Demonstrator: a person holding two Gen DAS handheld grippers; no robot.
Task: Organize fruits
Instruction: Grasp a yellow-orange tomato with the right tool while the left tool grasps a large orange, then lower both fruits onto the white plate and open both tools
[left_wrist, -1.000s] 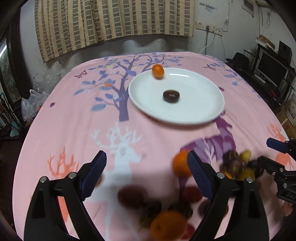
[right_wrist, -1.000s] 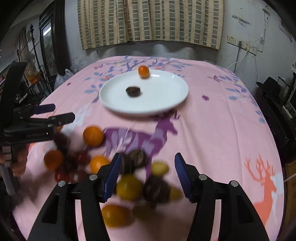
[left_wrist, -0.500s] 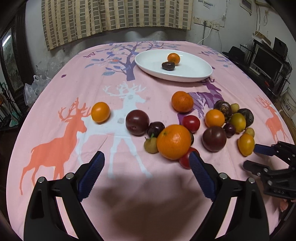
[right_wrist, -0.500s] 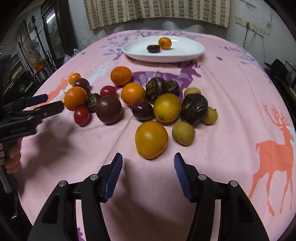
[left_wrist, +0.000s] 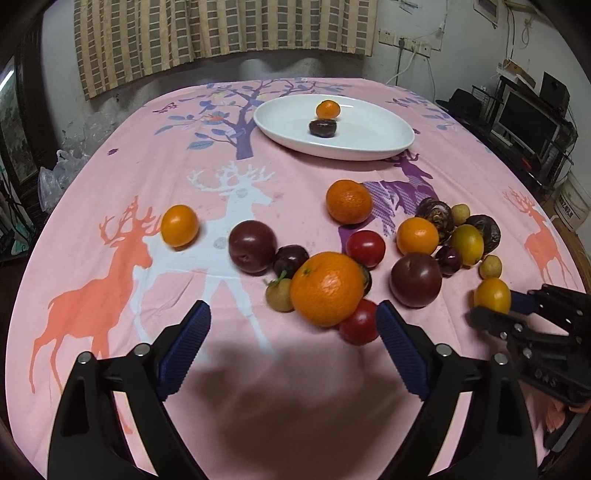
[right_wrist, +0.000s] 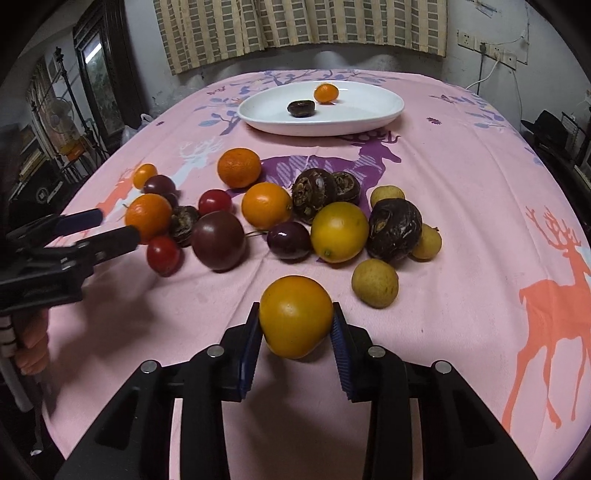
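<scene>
The right gripper (right_wrist: 295, 325), jaws just closed, grasps a yellow-orange fruit (right_wrist: 295, 315) at six o'clock of the pile, while the left gripper (left_wrist: 293, 332) hangs released.

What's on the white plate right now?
On the white plate sit a small orange citrus fruit and a dark brown wrinkled fruit, apart from each other. The plate surface under each fruit is hidden.

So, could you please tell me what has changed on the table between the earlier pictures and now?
The right gripper has advanced to the nearest yellow-orange fruit, and its jaws have just been closing; the pads now press on the fruit's sides. The left gripper came in towards the large orange, jaws wide, holding nothing. The white plate, its two fruits and the rest of the pile stayed put.
</scene>
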